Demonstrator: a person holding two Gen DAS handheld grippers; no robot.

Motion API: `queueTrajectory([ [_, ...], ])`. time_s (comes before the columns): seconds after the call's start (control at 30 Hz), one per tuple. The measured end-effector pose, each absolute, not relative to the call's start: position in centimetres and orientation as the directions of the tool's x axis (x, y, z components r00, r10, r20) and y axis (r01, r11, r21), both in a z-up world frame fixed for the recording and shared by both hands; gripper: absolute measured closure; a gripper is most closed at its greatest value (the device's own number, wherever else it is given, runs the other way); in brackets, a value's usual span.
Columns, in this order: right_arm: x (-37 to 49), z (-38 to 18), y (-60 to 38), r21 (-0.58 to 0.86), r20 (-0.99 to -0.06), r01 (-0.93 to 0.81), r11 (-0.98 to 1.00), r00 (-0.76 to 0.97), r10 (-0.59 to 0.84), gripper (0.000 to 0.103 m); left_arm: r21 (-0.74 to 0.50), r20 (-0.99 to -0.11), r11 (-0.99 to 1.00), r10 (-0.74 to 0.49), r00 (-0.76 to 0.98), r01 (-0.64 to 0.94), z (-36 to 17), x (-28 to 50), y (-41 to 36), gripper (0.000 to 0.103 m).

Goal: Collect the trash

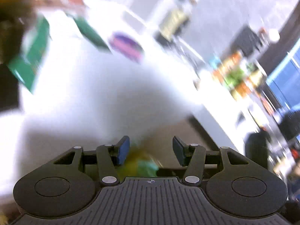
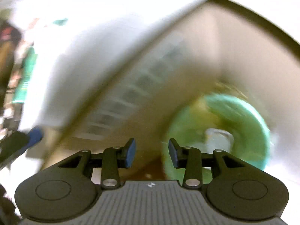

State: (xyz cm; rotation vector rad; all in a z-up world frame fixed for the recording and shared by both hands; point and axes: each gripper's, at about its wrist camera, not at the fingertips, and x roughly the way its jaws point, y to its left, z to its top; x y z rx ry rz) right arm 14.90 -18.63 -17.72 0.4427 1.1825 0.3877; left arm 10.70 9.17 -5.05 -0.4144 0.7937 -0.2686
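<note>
Both views are smeared by motion, so only broad shapes can be trusted. In the right wrist view a round green and yellowish crumpled piece of trash (image 2: 221, 129), with a pale patch near its middle, lies inside a beige bin with a slotted wall (image 2: 131, 93), low against the wall on the right. The right claw (image 2: 151, 153) stands just above and beside it with its blue pads parted and nothing between them. At the left edge of that view a blue pad of the other tool (image 2: 34, 136) shows, near the bin's rim.

In the left wrist view the left claw (image 1: 151, 151) is wide apart; a blurred green-yellow blob sits low between its fingers, but it looks to be below them, in the bin, and not gripped. Beyond lies a white desk (image 1: 84, 86) carrying two green flat packets (image 1: 30, 56) and a purple-pink flat packet (image 1: 125, 46).

Judging by its crushed, uneven look, the green trash is probably light and soft, likely thin plastic or paper that gives under the pads and may be slippery. It seems already dropped in the bin. The flat packets on the desk look thin; each would best be taken by an edge or a raised corner, pinched firmly, since a flat face offers no purchase.
</note>
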Motion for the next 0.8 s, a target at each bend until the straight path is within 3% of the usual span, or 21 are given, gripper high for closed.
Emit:
queueTrajectory([
  [0.17,17.3,-10.5,-12.9,0.522,-0.699,-0.26,0.813,0.416,0.582,0.062,-0.366,-0.649,0.925,-0.18,0.739,-0.097,-2.9,11.4,13.6,0.047],
  [0.3,22.4,-5.5,-9.1,0.457,-0.653,-0.324,0.829,0.51,0.559,0.046,-0.358,-0.651,0.916,-0.107,0.751,-0.181,-2.9,12.2,16.8,0.047],
  [0.43,29.6,-2.0,-4.9,0.363,-0.651,-0.293,0.884,0.6,0.466,0.04,-0.342,-0.609,0.922,-0.071,0.79,-0.181,-3.0,13.1,19.3,0.047],
  [0.57,34.6,-1.9,-0.2,0.341,-0.697,-0.284,0.896,0.563,0.443,0.038,-0.366,-0.582,0.908,-0.052,0.811,-0.204,-3.8,13.9,20.7,0.047],
  [0.8,34.3,-6.3,11.5,0.254,-0.776,-0.53,0.809,0.387,0.498,0.042,-0.371,-0.622,0.903,-0.069,0.78,-0.216,-5.7,15.2,23.2,0.047],
])
